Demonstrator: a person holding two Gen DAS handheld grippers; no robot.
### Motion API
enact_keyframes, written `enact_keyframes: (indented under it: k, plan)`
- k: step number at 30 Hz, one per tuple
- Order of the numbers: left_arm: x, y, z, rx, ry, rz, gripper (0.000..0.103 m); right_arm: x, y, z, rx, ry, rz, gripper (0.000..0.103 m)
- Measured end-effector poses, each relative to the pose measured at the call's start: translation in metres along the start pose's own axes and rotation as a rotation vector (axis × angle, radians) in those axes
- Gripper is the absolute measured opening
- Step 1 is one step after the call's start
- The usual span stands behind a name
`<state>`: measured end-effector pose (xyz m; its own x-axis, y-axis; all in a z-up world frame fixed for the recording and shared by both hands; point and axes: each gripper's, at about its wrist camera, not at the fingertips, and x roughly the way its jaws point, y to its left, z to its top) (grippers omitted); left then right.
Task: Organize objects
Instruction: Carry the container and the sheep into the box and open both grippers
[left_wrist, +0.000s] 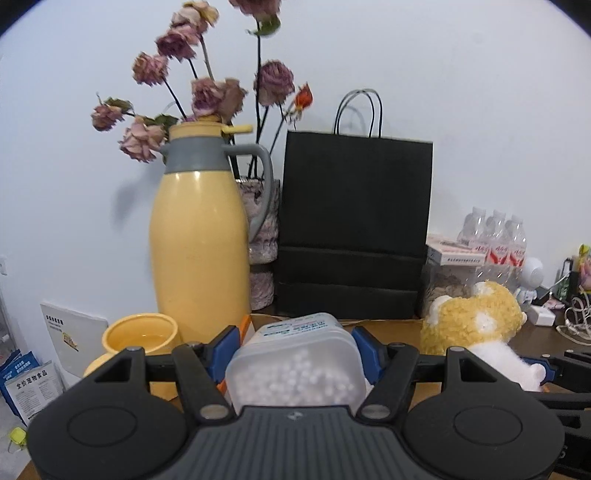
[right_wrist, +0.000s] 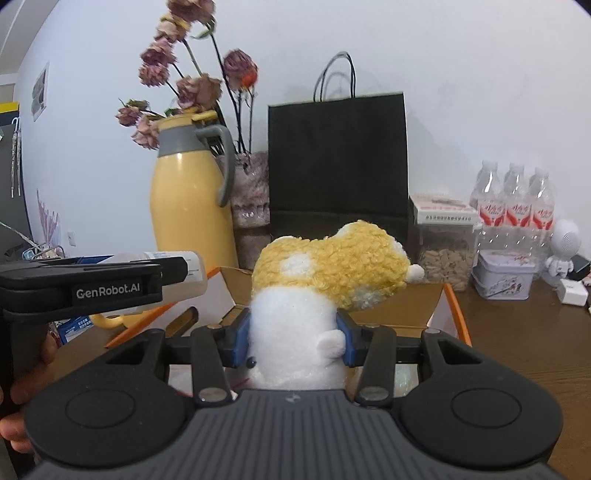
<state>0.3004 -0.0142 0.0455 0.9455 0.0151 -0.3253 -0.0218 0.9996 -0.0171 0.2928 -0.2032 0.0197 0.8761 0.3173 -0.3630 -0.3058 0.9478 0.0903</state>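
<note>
Gripping — left gripper (left_wrist: 295, 354) jar (left_wrist: 295, 365), right gripper (right_wrist: 293, 339) plush (right_wrist: 295, 314)

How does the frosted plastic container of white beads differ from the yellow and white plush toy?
The frosted plastic container is rigid and boxy; the yellow and white plush toy is soft and fuzzy. The container is see-through, showing white beads; the toy is opaque. The left gripper clamps the container, the right gripper the toy. Both are held above the table.

- Brown wooden table (right_wrist: 517, 350) carries a yellow jug (right_wrist: 190, 206), black paper bag (right_wrist: 338, 162), water bottles (right_wrist: 515, 206), tin (right_wrist: 504, 275).
- Cardboard box (right_wrist: 413, 306) seemingly rests there too.
</note>
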Motion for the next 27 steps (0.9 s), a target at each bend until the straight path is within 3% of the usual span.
enact_keyframes:
  k: [12, 13, 14, 15, 16, 17, 18, 27]
  plan:
    - [0.044, -0.006, -0.002, 0.072, 0.059, -0.004, 0.066, 0.050, -0.014, -0.003, -0.029, 0.095, -0.023, 0.047]
    - [0.047, -0.006, -0.003, 0.078, 0.065, -0.005, 0.068, 0.052, -0.014, -0.004, -0.033, 0.105, -0.031, 0.049]
    - [0.048, -0.007, -0.005, 0.080, 0.068, -0.003, 0.080, 0.053, -0.014, -0.004, -0.038, 0.117, -0.043, 0.050]
    - [0.049, -0.006, -0.005, 0.078, 0.070, 0.001, 0.087, 0.054, -0.015, -0.005, -0.042, 0.125, -0.053, 0.057]
    - [0.049, -0.006, -0.006, 0.075, 0.066, 0.001, 0.100, 0.054, -0.015, -0.006, -0.047, 0.126, -0.067, 0.074]
    - [0.047, -0.005, -0.006, 0.072, 0.058, -0.001, 0.103, 0.054, -0.015, -0.006, -0.053, 0.124, -0.078, 0.085]
    - [0.046, -0.005, -0.007, 0.071, 0.051, -0.004, 0.103, 0.053, -0.014, -0.007, -0.060, 0.119, -0.083, 0.102]
    - [0.044, 0.000, -0.009, 0.040, 0.069, -0.001, 0.103, 0.048, -0.017, -0.007, -0.067, 0.116, -0.089, 0.103]
